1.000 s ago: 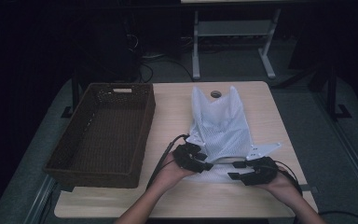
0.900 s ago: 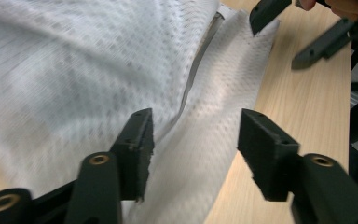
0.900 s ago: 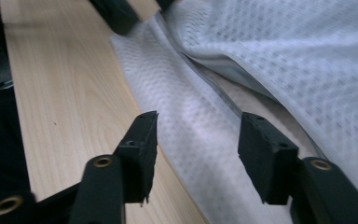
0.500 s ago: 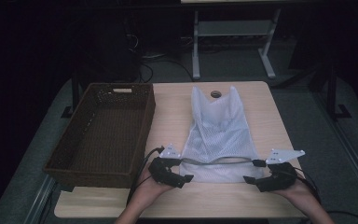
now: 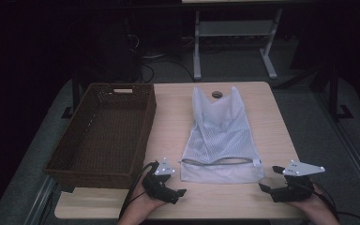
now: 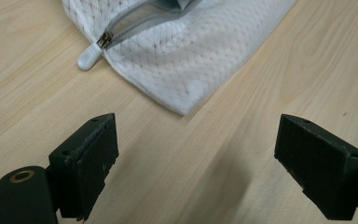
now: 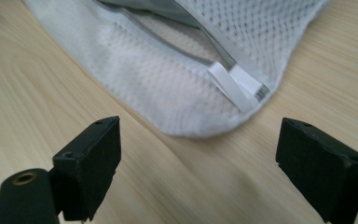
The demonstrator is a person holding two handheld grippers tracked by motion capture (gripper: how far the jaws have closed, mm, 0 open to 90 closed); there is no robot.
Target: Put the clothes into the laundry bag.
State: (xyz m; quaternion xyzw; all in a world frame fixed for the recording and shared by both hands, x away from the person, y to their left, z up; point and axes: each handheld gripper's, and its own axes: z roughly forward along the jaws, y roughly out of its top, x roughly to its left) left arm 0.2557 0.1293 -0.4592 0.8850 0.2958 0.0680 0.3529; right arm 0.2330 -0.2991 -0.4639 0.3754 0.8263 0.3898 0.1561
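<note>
Mesh bag point(image 5: 222, 136) lies flat mid-worktop point(image 5: 281, 140), zipper end toward the near edge, both tongs, left point(image 5: 180, 192) and right point(image 5: 264, 187), just opened wide and empty off its near corners; release step looks done, next probably regrip for the basket point(image 5: 108, 131).

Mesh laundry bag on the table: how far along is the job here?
Done: the white mesh laundry bag lies spread flat on the table, zipper end toward the person. In hand: nothing; the left gripper and right gripper have just been opening, and their jaws stand clear of the bag's near corners. Left, probably: the wicker basket holds nothing, so the bag may go there.
</note>
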